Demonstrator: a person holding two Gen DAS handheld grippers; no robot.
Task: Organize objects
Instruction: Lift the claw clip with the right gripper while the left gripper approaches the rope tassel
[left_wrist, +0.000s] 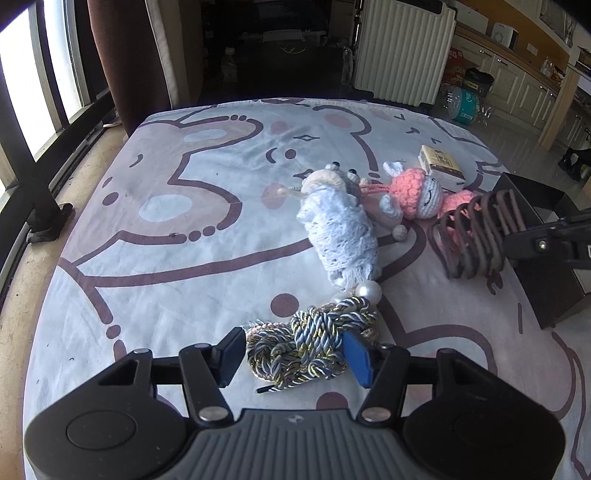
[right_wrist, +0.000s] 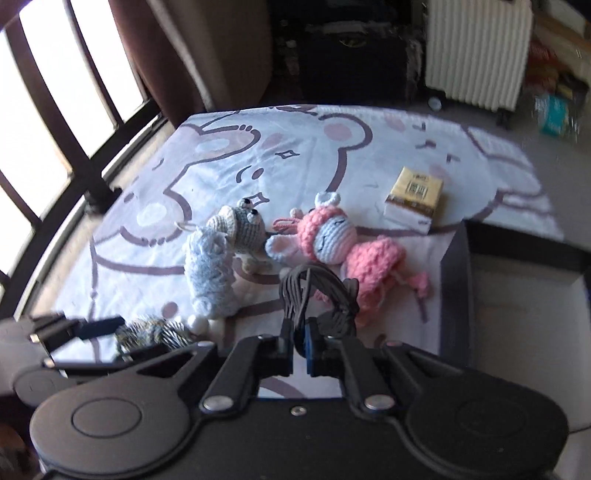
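My left gripper (left_wrist: 295, 354) is open, its jaws on either side of a braided gold-and-blue rope tie (left_wrist: 306, 343) with pearl beads that lies on the cloth. My right gripper (right_wrist: 300, 347) is shut on a bundle of dark brown hair bands (right_wrist: 317, 295) and holds it above the cloth; the bundle also shows in the left wrist view (left_wrist: 476, 236). A blue-grey crochet doll (left_wrist: 340, 229) (right_wrist: 218, 262) and a pink crochet doll (left_wrist: 417, 195) (right_wrist: 347, 251) lie side by side in the middle.
A black open box (right_wrist: 458, 288) (left_wrist: 546, 288) stands at the right edge of the table. A small yellow pack (right_wrist: 413, 195) (left_wrist: 439, 166) lies behind the dolls. The cartoon-print cloth (left_wrist: 184, 192) covers the table. A window is at the left, a white radiator behind.
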